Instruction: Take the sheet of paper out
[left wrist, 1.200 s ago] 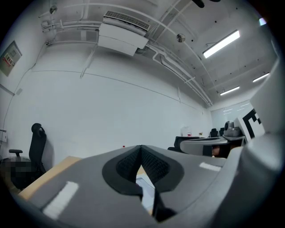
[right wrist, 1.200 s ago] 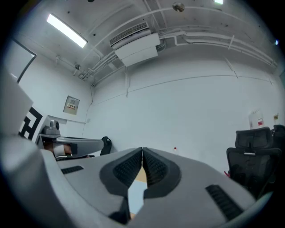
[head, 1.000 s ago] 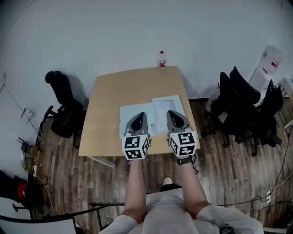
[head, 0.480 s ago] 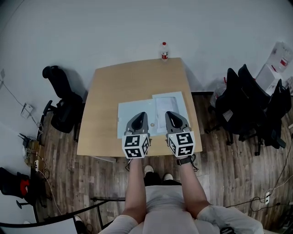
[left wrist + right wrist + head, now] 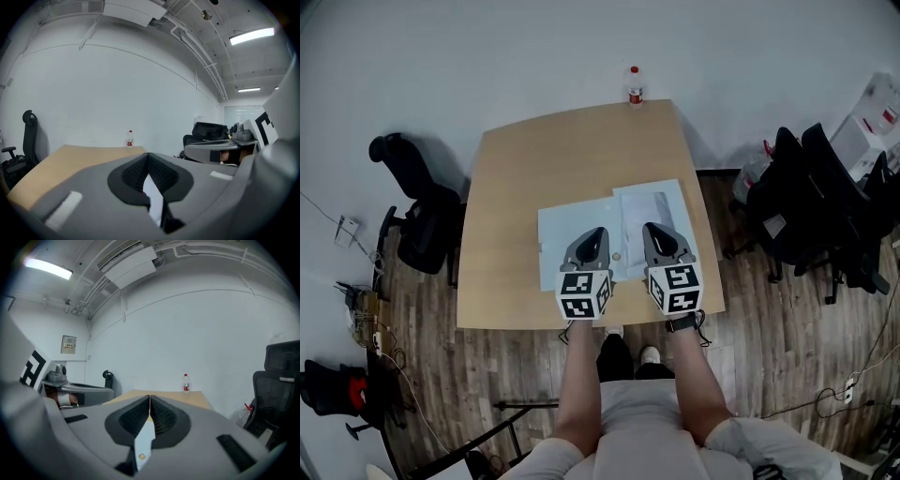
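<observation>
**Head view.** A light-brown wooden table (image 5: 534,169) fills the middle. On its 6 o'clock half lies a white sheet of paper (image 5: 649,202), overlapping the 3 o'clock edge of a pale blue flat folder (image 5: 551,234). The left gripper (image 5: 596,232) shows over the folder and the right gripper (image 5: 653,228) over the sheet's near end. They are side by side and apart; whether either touches the sheet or folder I cannot tell. A clear plastic bottle with a red label (image 5: 634,86) stands at the table's 12 o'clock edge. A black office chair (image 5: 417,225) sits at 9 o'clock.

**Left gripper view.** The jaws are clenched, ribbed pads meeting, with nothing between them. The bottle is at 11 o'clock of the tips.

**Right gripper view.** The jaws are likewise clenched and empty. The bottle is at 1 o'clock. A small brass-coloured stud (image 5: 141,456) shows at 6 o'clock.
</observation>
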A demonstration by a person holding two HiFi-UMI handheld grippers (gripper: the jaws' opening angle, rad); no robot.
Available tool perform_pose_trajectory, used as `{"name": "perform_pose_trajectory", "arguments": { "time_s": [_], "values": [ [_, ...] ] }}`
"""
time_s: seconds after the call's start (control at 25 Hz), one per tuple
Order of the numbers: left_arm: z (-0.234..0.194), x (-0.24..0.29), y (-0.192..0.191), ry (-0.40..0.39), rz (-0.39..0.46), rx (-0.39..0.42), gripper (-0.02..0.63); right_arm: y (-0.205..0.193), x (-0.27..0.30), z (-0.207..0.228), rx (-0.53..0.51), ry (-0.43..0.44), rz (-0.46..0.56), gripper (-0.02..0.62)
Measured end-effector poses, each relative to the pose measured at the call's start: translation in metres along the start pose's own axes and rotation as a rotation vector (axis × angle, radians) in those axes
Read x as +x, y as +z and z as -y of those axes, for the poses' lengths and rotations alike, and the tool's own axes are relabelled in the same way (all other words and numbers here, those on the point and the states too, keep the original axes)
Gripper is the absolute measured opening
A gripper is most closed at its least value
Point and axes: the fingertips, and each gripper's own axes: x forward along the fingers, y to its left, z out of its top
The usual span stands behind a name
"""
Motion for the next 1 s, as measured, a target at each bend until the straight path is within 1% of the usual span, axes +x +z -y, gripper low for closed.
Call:
{"name": "perform_pose_trajectory", "arguments": {
  "time_s": [0.24,0.48,0.72,0.84,1.0],
  "values": [
    [-0.012,0.034,-0.029,-0.035,-0.072,-0.035,0.009,-0.029,0.027,0.008,0.002,-0.002,-0.080,0.014],
    [-0.021,0.063,-0.045,-0.064,-0.136,-0.034,0.009,-0.049,0.046,0.018,0.010,-0.003,-0.141,0.014],
    [-0.035,0.084,-0.066,-0.081,-0.198,-0.091,0.011,-0.067,0.063,0.028,0.009,-0.006,-0.196,0.014],
    [-0.038,0.095,-0.078,-0.094,-0.232,-0.105,0.011,-0.079,0.069,0.037,0.022,-0.020,-0.220,0.014],
    [-0.040,0.108,-0.099,-0.118,-0.290,-0.129,0.014,-0.092,0.080,0.039,0.028,-0.016,-0.256,0.014]
  ]
}}
